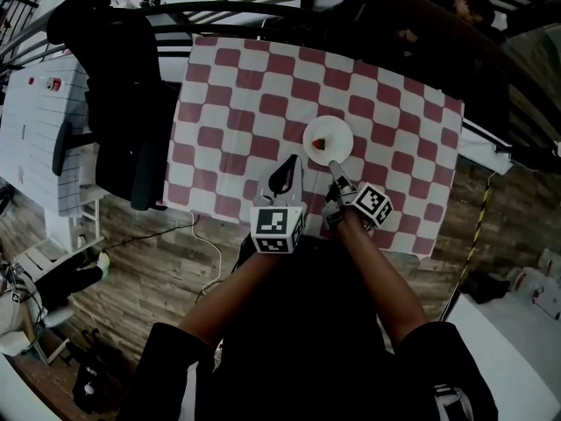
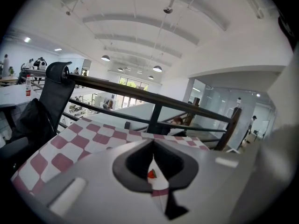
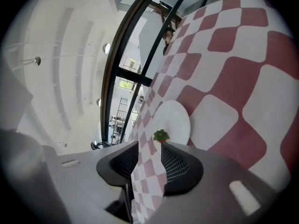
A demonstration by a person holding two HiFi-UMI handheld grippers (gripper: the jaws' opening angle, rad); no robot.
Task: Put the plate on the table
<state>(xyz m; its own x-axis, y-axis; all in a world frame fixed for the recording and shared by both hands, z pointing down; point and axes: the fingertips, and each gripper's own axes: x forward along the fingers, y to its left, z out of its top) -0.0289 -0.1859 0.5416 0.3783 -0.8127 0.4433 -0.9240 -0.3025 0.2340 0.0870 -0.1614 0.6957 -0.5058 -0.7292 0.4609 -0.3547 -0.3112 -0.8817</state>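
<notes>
A small white plate (image 1: pixel 328 139) lies on the red-and-white checked tablecloth (image 1: pixel 263 103), near the table's front edge, with a small red strawberry piece (image 1: pixel 320 144) on it. My right gripper (image 1: pixel 337 172) hovers just short of the plate's near rim. Its jaws stand open with only cloth showing between them. In the right gripper view the plate (image 3: pixel 175 120) and the green-topped strawberry (image 3: pixel 161 135) lie just beyond the right gripper (image 3: pixel 150 146). To the plate's left, my left gripper (image 1: pixel 285 175) is shut and holds nothing. In the left gripper view a sliver of plate (image 2: pixel 158 181) and strawberry (image 2: pixel 151 174) shows below the left gripper (image 2: pixel 153 143).
A black office chair draped with a dark jacket (image 1: pixel 123 103) stands against the table's left side. A dark metal railing (image 1: pixel 351 3) runs behind the table. A white desk (image 1: pixel 35 121) stands at the far left, and a white cable (image 1: pixel 206 248) lies on the wooden floor.
</notes>
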